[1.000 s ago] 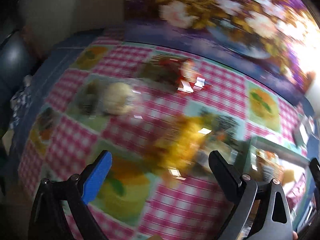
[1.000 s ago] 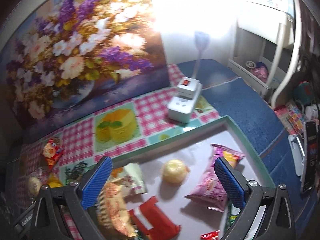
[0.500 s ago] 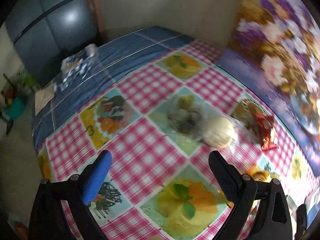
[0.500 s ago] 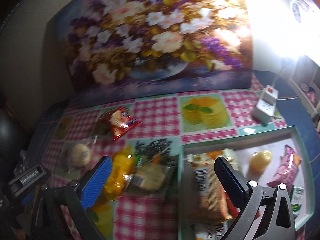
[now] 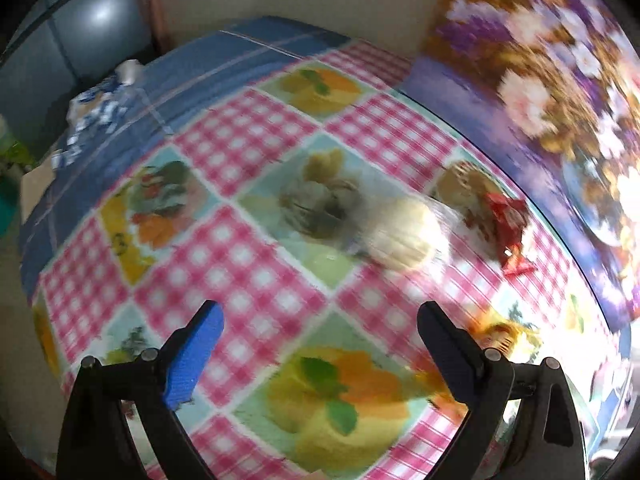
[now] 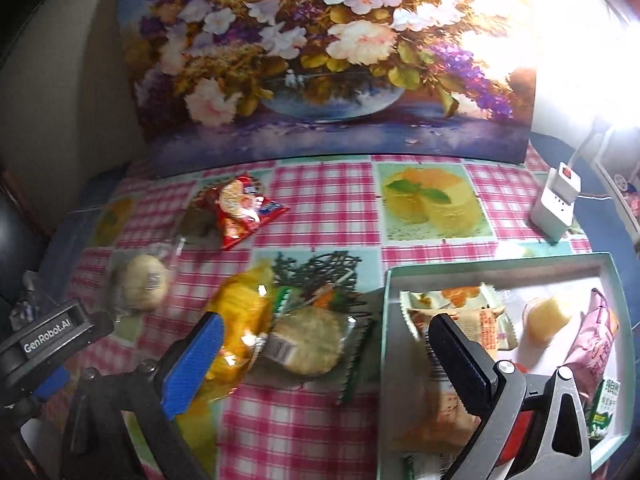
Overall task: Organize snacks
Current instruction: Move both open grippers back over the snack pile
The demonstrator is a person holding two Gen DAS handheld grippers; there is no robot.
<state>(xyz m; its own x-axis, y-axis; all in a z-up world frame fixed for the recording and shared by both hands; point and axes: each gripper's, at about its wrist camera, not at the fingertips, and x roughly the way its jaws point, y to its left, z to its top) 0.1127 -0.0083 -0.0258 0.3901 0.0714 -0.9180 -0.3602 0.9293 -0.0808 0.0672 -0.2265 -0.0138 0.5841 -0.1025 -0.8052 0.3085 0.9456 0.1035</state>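
My left gripper (image 5: 318, 320) hangs open above the checked tablecloth (image 5: 240, 264), nothing between its fingers. Just beyond it lies a pale round bun in clear wrap (image 5: 400, 236), with a red snack packet (image 5: 506, 220) further right. My right gripper (image 6: 326, 332) is open too, held over a round cracker in clear wrap (image 6: 308, 340) and beside a yellow packet (image 6: 240, 312). The bun (image 6: 144, 284) and red packet (image 6: 240, 208) lie further left and back. At the right, a green-rimmed tray (image 6: 500, 264) holds several snacks, among them a pink packet (image 6: 596, 344) and a yellow jelly (image 6: 548, 316).
A large flower painting (image 6: 320, 52) stands along the table's back edge. A white power adapter (image 6: 558, 208) with its cable sits at the back right. The left tool's black housing (image 6: 48, 336) shows low left. The table's left edge (image 5: 44, 216) drops off to the floor.
My right gripper has moved left from over the tray to over the loose snacks. The left view has swung left to face the bun. Both stayed open.
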